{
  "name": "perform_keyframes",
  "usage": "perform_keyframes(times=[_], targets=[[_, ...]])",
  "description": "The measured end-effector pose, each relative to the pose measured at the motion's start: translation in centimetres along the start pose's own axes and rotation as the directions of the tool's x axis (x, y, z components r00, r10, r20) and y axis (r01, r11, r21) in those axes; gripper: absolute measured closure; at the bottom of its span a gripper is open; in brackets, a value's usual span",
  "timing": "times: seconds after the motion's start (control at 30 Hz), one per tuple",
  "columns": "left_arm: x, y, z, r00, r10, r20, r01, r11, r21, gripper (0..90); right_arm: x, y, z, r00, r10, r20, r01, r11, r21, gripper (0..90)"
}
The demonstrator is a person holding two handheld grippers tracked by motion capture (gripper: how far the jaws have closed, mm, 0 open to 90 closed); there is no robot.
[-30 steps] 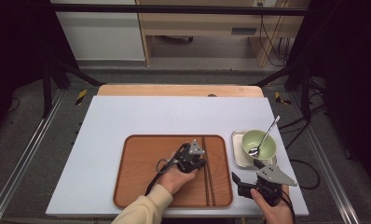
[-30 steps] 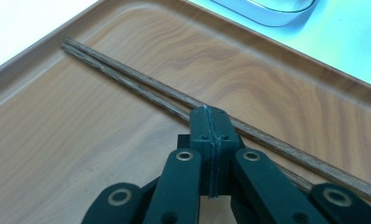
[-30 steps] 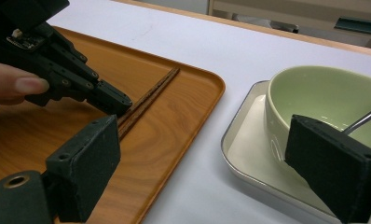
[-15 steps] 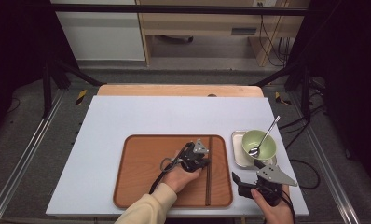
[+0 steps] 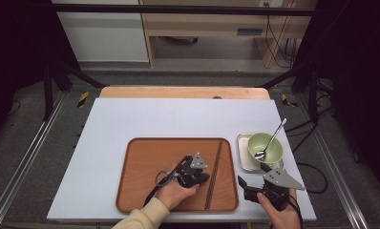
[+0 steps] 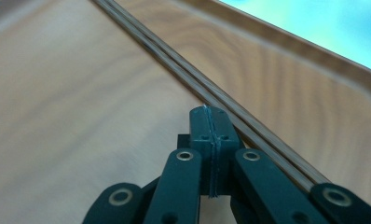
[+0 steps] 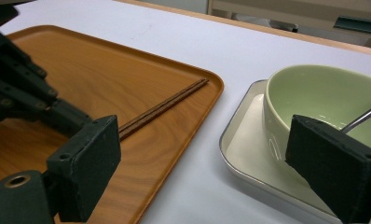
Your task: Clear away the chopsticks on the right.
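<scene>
On a wooden tray (image 5: 140, 191) atop the counter (image 5: 131, 119), the left hand-held gripper (image 5: 203, 177) rests clenched just beside a pair of chopsticks (image 5: 213, 174), seemingly nudging them. The right hand-held gripper (image 5: 255, 180) waits released near a green bowl (image 5: 264, 145).

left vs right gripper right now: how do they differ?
Left gripper has its jaws pressed shut, with nothing between them; right gripper is wide open. Left sits over the wooden tray beside the chopsticks; right is off the tray, facing the green bowl. Both are hand-held.
</scene>
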State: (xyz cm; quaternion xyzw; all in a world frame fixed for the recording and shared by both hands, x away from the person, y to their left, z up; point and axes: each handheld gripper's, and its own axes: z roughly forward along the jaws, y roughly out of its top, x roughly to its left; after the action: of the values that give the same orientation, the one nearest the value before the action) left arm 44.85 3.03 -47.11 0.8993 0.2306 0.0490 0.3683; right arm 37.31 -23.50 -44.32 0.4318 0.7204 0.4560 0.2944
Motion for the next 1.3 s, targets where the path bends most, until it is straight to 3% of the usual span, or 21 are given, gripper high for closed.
perform_keyframes(times=[0.23, 0.37, 0.47, 0.57, 0.83, 1.03, 1.2, 1.3], targets=[[-1.5, -0.1, 0.2, 0.9991, 0.029, 0.03, -0.029, 0.9996, 0.001, 90.0, 0.0, 0.0, 0.0, 1.0, -0.003, 0.0, 0.003, 1.0, 0.0, 10.5], [-1.9, 0.1, 0.6, 0.9988, 0.022, 0.044, -0.022, 0.9997, -0.013, 90.0, 0.0, 0.0, 0.1, 1.0, 0.002, 0.001, -0.002, 1.0, 0.0, 10.6], [-1.9, 0.2, 0.7, 0.9989, 0.031, 0.034, -0.031, 0.9994, -0.017, 90.0, -0.1, 0.0, 0.0, 1.0, 0.005, 0.0, -0.005, 1.0, 0.0, 10.6], [-1.6, 0.2, 0.9, 0.9989, 0.012, 0.045, -0.011, 0.9995, -0.031, 90.0, -0.1, 0.0, 0.0, 1.0, 0.004, 0.0, -0.004, 1.0, 0.001, 10.6], [-1.6, 0.3, 1.1, 0.9988, 0.007, 0.049, -0.005, 0.9991, -0.041, 90.0, -0.1, 0.0, 0.1, 1.0, 0.0, 0.001, 0.0, 1.0, 0.003, 10.6], [-1.4, 0.3, 0.9, 0.9996, 0.026, 0.012, -0.026, 0.9989, -0.038, 90.0, -0.1, 0.0, 0.0, 1.0, 0.003, -0.001, -0.003, 1.0, 0.001, 10.6], [-1.0, 0.1, -0.2, 0.9993, 0.033, -0.017, -0.034, 0.9961, -0.081, 90.0, -0.1, 0.0, 0.0, 1.0, 0.001, -0.003, -0.001, 1.0, -0.001, 10.6], [-0.6, -0.4, -1.2, 0.9969, 0.043, -0.066, -0.05, 0.9927, -0.11, 90.0, 0.0, 0.0, 0.0, 1.0, -0.006, -0.002, 0.006, 1.0, -0.002, 10.6]])
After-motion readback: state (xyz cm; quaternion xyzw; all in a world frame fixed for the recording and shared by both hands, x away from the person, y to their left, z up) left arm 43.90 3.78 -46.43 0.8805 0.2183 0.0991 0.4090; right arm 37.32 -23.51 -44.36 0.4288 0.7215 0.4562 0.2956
